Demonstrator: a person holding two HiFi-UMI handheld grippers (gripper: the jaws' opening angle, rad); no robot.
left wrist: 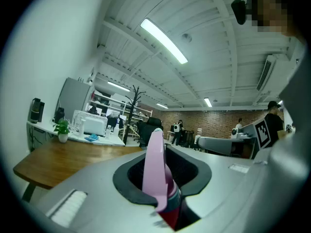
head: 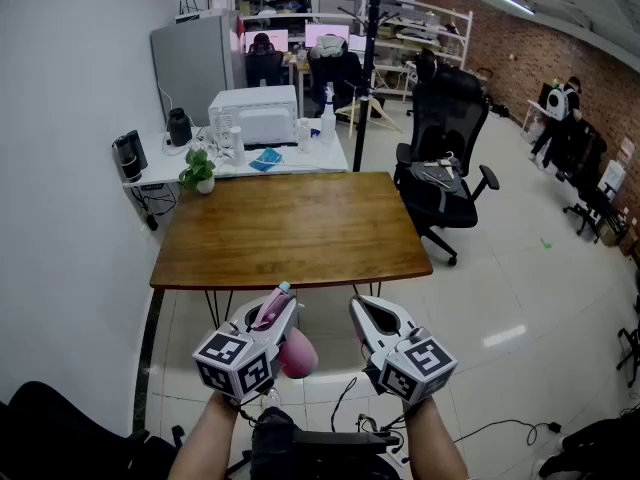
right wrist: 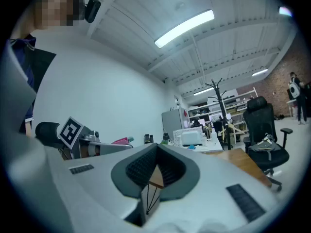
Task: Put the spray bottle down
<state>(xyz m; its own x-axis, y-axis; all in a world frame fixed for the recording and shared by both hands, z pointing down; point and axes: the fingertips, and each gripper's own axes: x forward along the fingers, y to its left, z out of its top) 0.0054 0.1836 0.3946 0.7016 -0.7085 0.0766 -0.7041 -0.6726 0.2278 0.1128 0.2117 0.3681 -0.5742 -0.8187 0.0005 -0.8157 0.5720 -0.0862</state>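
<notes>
**Head view.** The left gripper (head: 286, 298) and the right gripper (head: 358, 306) are held side by side, both near level, just short of the near edge of the wooden table (head: 290, 230). The left gripper is clamped on the pink spray bottle (head: 298, 355). The bottle's head lies along the jaws. Its rounded body hangs beside and below them, over the floor, clear of the table. The right gripper's jaws are together. Behind the table stand a white desk (head: 300, 163) with a potted plant (head: 198, 173) and a black office chair (head: 445, 153).

**Left gripper view.** The spray bottle (left wrist: 155, 169) stands upright between the jaws of the left gripper (left wrist: 164, 153). The dark pads press on it from both sides. Its pink head rises above the jaw line. A darker red part shows at the bottom of the gap. The table (left wrist: 58, 154) lies ahead and to the left. The right gripper (left wrist: 218, 143) shows at the right.

**Right gripper view.** The right gripper (right wrist: 156, 147) is closed. Its tips meet and nothing is between the pads. The table (right wrist: 248, 161) lies ahead to the right. The left gripper (right wrist: 99, 142) shows at the left with the pink bottle (right wrist: 121, 141) in its jaws.
</notes>
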